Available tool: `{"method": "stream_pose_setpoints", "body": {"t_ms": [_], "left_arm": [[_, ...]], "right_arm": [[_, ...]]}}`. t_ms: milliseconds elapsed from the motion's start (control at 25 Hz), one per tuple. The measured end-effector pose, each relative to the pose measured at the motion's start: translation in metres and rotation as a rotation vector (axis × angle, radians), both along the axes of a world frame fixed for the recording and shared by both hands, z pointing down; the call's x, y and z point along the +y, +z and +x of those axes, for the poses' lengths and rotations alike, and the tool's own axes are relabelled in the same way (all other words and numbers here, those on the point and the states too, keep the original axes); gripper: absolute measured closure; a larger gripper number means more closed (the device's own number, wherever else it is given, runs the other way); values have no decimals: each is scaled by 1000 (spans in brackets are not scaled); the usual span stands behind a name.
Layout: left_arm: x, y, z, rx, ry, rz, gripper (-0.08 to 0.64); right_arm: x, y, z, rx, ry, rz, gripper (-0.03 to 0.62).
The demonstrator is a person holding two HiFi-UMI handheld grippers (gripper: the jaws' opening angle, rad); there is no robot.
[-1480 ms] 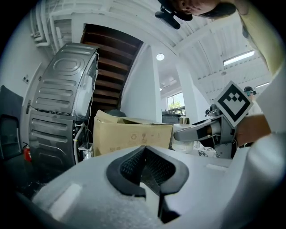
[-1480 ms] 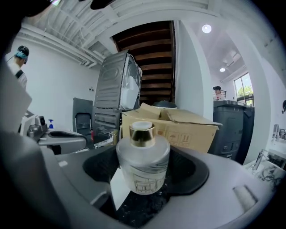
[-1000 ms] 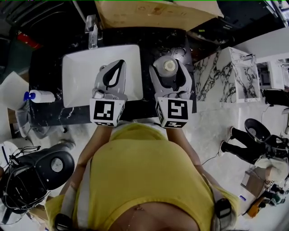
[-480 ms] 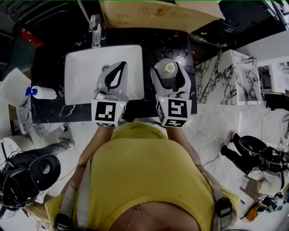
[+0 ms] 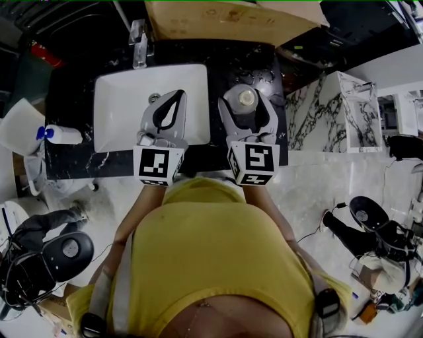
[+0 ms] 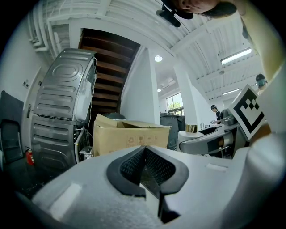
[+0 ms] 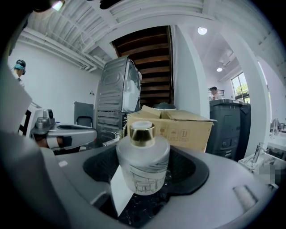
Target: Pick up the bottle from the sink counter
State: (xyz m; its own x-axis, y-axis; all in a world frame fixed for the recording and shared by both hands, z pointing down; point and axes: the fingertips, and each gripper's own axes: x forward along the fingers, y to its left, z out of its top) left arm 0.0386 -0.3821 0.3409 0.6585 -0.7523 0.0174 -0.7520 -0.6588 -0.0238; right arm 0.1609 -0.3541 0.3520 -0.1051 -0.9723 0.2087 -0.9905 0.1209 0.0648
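A frosted glass bottle [image 5: 246, 98] with a gold cap stands upright on the black marble sink counter [image 5: 69, 99], just right of the white basin [image 5: 119, 112]. My right gripper [image 5: 246, 91] is open, its two jaws on either side of the bottle. In the right gripper view the bottle [image 7: 143, 165] sits centred in that gripper [image 7: 145, 162], with a small gap to each dark pad. My left gripper [image 5: 174, 96] hovers over the basin's right part, shut and empty. In the left gripper view its jaws [image 6: 144, 151] meet at the tip.
A faucet [image 5: 137, 43] stands behind the basin. A white bottle with a blue cap [image 5: 59, 135] lies at the counter's left end. A cardboard box [image 5: 225, 20] sits behind the counter and a white marble block [image 5: 337, 112] to its right. The person's yellow shirt fills the near side.
Hardly anything differs: both grippers hold their places, the right one still around the bottle. Only the view shifts a little.
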Motion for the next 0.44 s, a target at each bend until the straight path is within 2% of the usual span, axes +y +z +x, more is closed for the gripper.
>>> {"method": "stream_pose_setpoints", "body": {"t_ms": [440], "left_arm": [[-3,4,2,-6,11,-9,558]], "right_arm": [[-1,4,1,3,-2,-17,267]]}}
